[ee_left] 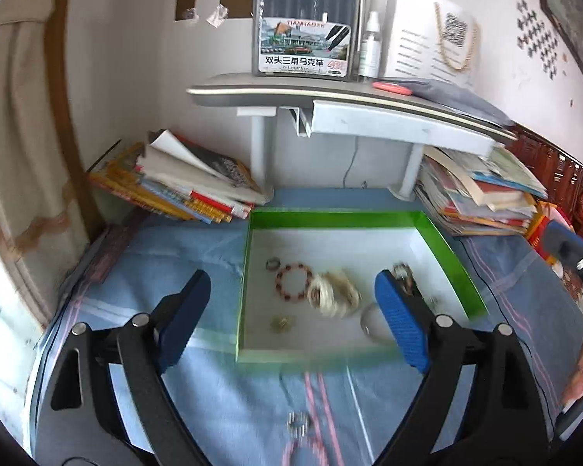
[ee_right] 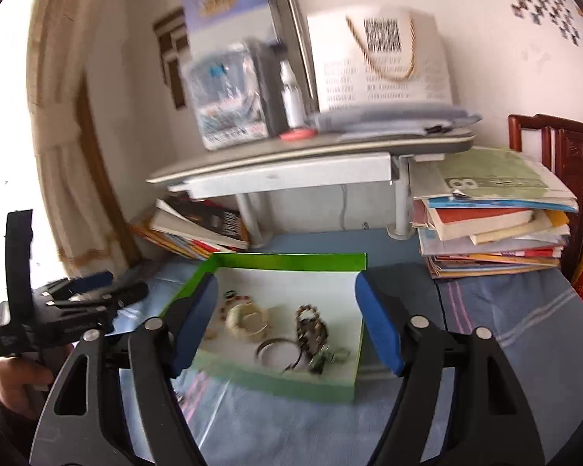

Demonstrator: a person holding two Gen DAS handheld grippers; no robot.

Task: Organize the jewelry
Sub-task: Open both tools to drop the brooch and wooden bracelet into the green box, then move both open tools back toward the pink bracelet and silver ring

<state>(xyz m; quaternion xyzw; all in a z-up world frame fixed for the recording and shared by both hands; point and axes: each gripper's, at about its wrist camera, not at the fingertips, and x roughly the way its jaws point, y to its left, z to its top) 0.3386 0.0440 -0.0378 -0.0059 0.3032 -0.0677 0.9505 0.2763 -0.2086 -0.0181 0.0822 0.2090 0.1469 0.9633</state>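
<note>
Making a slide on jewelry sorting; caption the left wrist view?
Open left gripper above a green-walled tray holding a red bead bracelet, rings and bangles.

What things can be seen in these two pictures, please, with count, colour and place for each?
Shallow cardboard tray: one, green walls, white floor, on the blue cloth.
Red-brown bead bracelet: one, in the tray.
Cream chunky bracelets: a few, exact number unclear, tray middle.
Clear ring-shaped bangle: one, near the tray's front edge.
Dark bead strand: one, in the tray.
Blue striped cloth: one, covers the table.
Book piles: two, mixed colours, either side behind the tray.
Grey desk shelf: one, behind the tray.
Marker box: one, grey, on the shelf.
Left gripper: black, blue pads, open.
Right gripper: the same, open.
</note>
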